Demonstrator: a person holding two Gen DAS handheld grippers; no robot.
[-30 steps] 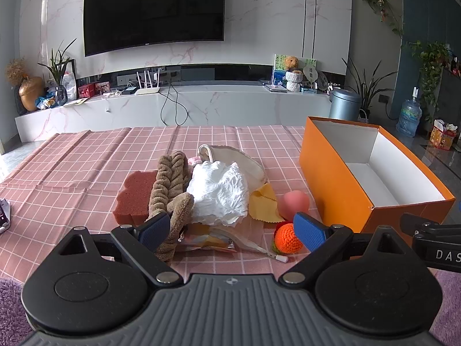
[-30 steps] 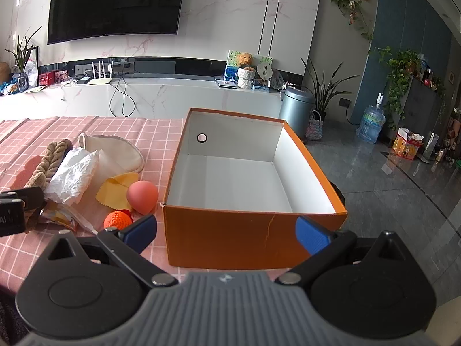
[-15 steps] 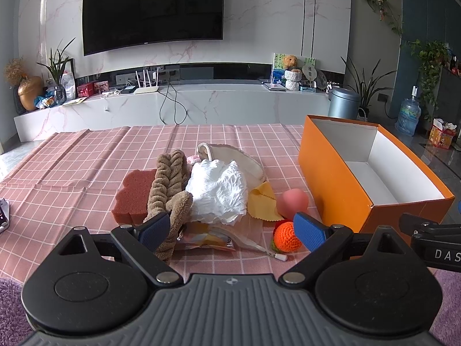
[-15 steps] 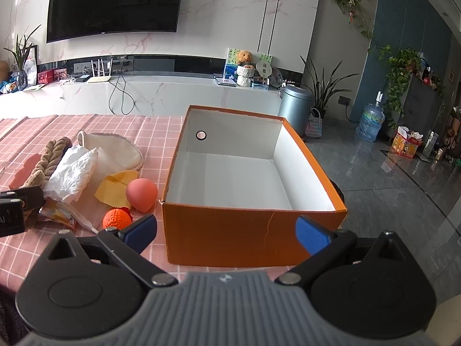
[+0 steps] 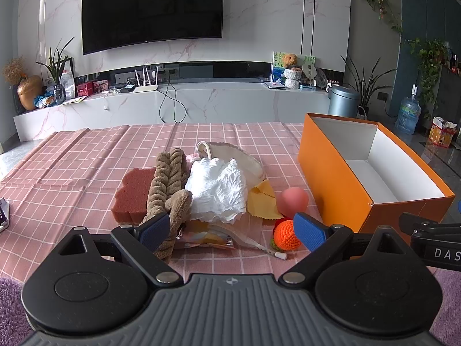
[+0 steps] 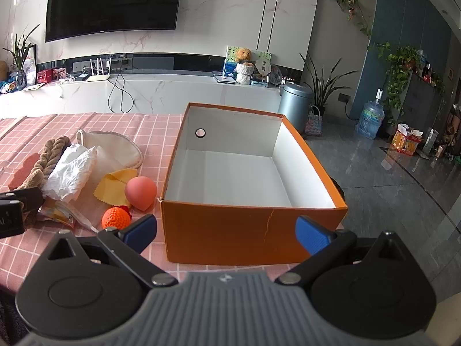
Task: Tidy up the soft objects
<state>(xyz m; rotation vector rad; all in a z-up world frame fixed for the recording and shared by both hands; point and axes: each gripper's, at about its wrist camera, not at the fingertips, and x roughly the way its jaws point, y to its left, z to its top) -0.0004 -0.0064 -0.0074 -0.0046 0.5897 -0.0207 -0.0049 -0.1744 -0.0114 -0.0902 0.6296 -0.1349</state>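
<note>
While both grippers are held low at the near edge of the table, a heap of soft things is seen on the pink checked tablecloth (image 5: 86,167) and an orange box (image 6: 247,230) stands to its right. The left gripper (image 5: 230,227) is held with its two blue-padded fingers spread wide apart and nothing between them; its left fingertip lies just in front of the brown braided plush (image 5: 168,184), though contact cannot be judged. The right gripper (image 6: 227,230) is likewise spread wide with nothing gripped, and is pointed at the near wall of the box.

Within the heap, a reddish-brown sponge (image 5: 134,191) is found at the left, touching the braided plush. A crumpled white cloth (image 5: 219,187) is piled beside the plush and over a cream cloth pouch (image 5: 239,155). A yellow cloth (image 5: 260,201) with a zigzag edge is partly tucked under the white cloth. A pink ball (image 5: 294,200) is set between the yellow cloth and the box, near the box's wall. An orange crocheted ball (image 5: 285,235) lies nearest the grippers, just in front of the pink ball. A clear plastic packet (image 5: 207,235) is spread flat under the front of the heap.

The box is shown open at the top, its white inside bare, with a round hole in its far wall.
</note>
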